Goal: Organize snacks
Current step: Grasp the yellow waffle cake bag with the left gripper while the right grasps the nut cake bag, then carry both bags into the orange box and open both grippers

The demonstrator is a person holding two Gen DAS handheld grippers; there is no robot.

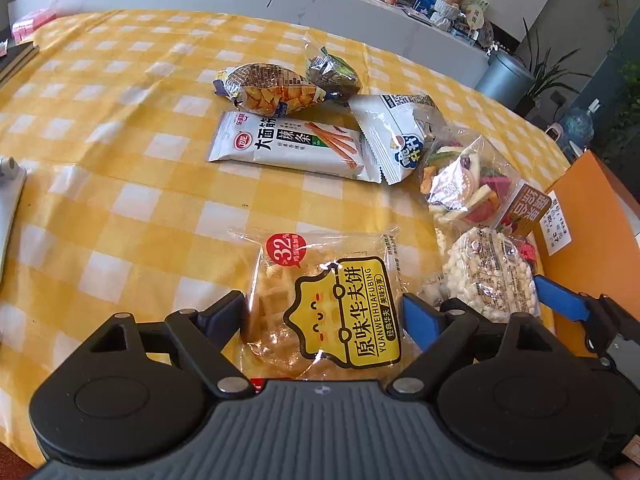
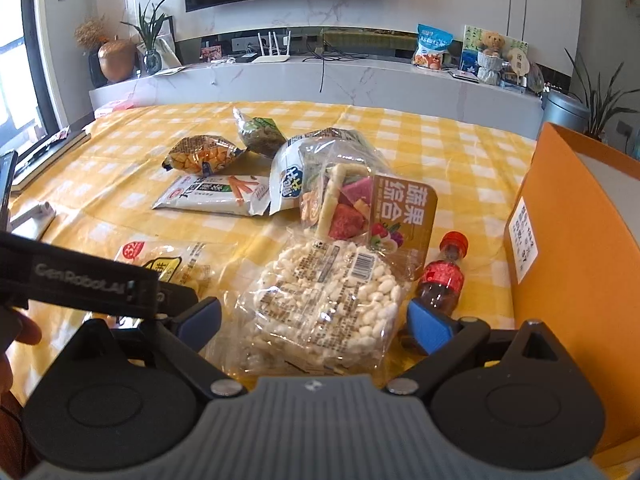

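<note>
Grippers both low over the near edge of the yellow checked tablecloth (image 1: 120, 208), side by side. Left gripper (image 1: 323, 312) spread wide, straddling the waffle pack (image 1: 324, 304), pads either side, not clearly touching. Right gripper (image 2: 314, 320) same story: wide, around the rice cake pack (image 2: 324, 300), nothing clamped.

Progress, judging from the layout: barely started. All snacks visible sitting loose on the cloth. Orange box (image 2: 568, 248) at the right edge looks like the destination, but interior not visible, so contents unknown.

Just beyond the rice cake: small red-capped cola bottle (image 2: 444, 276) lying near the box wall, and dried fruit bag (image 2: 360, 208) overlapping the rice cake's far edge. Further out: white pack with blue logo (image 1: 396, 136) touching the long white strip-snack pack (image 1: 288, 144). Farthest: orange cracker bag (image 1: 268, 90) and dark green bag (image 1: 330, 72), touching each other.

Packs look like thin crinkly film, glossy, contents brittle. Waffle pack flat, label up. Rice cake pack flat, barcode up. Likely slippery and crushable under a hard squeeze.
</note>
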